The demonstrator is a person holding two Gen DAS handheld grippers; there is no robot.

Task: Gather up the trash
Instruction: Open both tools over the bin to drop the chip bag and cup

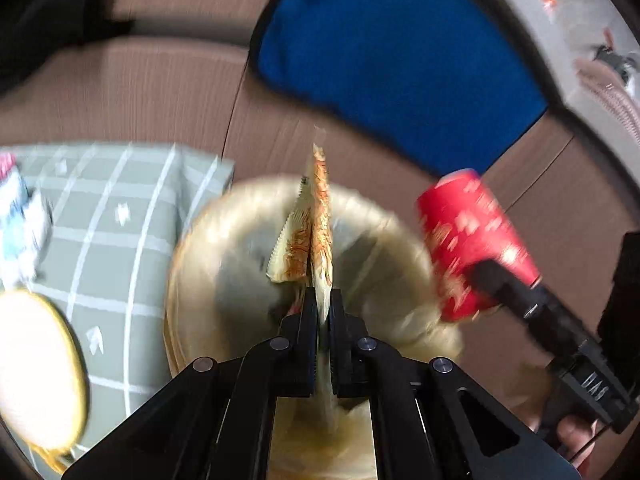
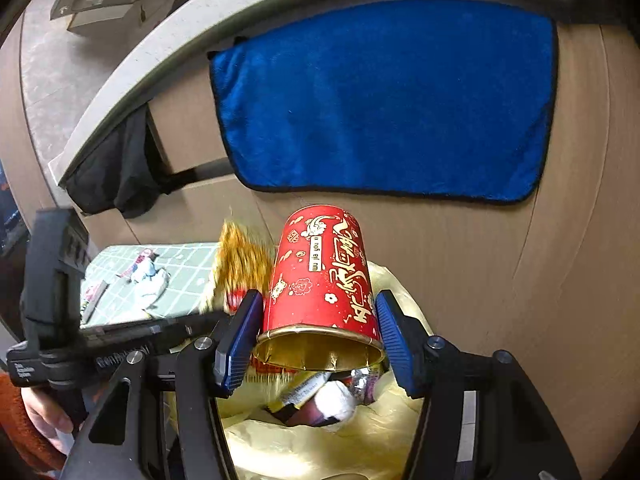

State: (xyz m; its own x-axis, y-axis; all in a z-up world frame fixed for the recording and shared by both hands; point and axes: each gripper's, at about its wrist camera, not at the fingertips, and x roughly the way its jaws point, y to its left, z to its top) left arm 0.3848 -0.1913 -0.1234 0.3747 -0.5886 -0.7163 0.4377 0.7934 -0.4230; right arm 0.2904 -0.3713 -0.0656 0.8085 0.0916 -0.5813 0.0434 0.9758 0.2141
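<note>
Judging by its thin wall and hollow gold-lined inside, the red paper cup is light and easily crushed, so a grip across the body near the rim, with little squeeze, suits it best. The right gripper has it that way: its blue-padded jaws stand fairly wide, one on each side of the cup just above the open mouth. The left pad looks pressed to the wall; on the right a thin gap seems to show, so the hold may be loose. The cup hangs upside down, mouth toward the camera, over the pale yellow trash bag, where wrappers and a crumpled tissue already lie.

The snack wrapper is a thin film with a sawtooth edge, orange and gold in print: almost weightless, floppy and probably slick, best pinched flat on a sealed edge. The left gripper does so, its black jaws nearly together and clamped on the wrapper's lower end, the rest standing upward. It hovers over the bag's mouth, though this view is blurred.

Beside the bag, a grey-green checked mat carries more crumpled scraps. A blue towel hangs on the brown cabinet front under the counter.
</note>
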